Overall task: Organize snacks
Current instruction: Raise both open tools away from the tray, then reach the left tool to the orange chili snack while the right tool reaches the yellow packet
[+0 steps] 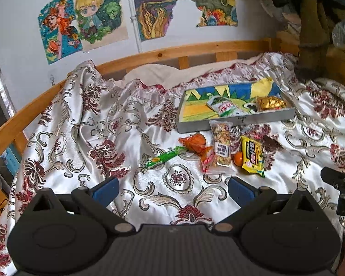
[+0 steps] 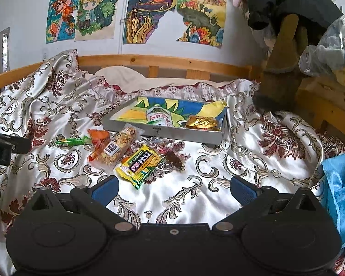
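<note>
Plainly, the one legible label is "SUSHIZICAI" along the edge of the yellow snack packet, which lies on the bedspread just ahead of the right gripper, nearer its left finger. The right gripper's jaws stand wide and hold nothing. Beside the packet lie a clear nut bar with a white barcode sticker too small to read, an orange wrapper, a green stick pack and a dark brown piece. Behind them sits the grey tray, holding a gold foil pack at its right end and a white-green pouch with blurred red writing. The left gripper is also spread wide and empty, the snacks well ahead of it toward its right finger.
</note>
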Demonstrator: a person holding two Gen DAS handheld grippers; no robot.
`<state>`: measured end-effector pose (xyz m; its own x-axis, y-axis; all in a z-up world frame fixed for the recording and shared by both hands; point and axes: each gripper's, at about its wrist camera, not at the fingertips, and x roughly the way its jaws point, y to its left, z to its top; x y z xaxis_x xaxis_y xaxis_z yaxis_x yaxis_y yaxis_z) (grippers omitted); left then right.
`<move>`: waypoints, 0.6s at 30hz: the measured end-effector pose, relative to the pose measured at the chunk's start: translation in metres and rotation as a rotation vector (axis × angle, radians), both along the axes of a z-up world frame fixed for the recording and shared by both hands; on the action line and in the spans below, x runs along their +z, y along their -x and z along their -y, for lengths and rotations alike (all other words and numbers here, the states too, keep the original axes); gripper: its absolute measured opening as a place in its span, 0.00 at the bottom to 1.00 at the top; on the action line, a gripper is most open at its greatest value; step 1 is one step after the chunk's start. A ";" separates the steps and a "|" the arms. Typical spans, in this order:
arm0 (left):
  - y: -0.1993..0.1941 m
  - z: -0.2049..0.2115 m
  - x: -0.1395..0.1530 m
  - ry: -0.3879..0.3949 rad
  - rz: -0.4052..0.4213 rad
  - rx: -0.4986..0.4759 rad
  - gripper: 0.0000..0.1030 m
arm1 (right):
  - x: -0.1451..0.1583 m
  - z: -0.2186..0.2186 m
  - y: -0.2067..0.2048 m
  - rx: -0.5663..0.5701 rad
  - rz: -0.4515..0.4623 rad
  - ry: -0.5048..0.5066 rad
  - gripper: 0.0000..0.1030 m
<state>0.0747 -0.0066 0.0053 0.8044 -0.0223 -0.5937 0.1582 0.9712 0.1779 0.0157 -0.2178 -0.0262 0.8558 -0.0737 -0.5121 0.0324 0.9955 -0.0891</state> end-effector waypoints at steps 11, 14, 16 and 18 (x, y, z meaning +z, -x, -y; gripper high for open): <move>-0.016 0.000 -0.006 0.026 -0.068 -0.023 1.00 | -0.005 -0.004 -0.008 0.016 -0.033 -0.001 0.99; -0.023 -0.001 -0.009 0.044 -0.087 -0.027 1.00 | -0.006 -0.006 -0.009 0.022 -0.039 0.003 0.99; -0.028 -0.001 -0.011 0.041 -0.094 -0.031 1.00 | -0.007 -0.006 -0.010 0.026 -0.042 0.003 0.99; -0.034 -0.001 -0.013 0.031 -0.094 -0.033 1.00 | -0.007 -0.005 -0.013 0.034 -0.047 -0.004 0.99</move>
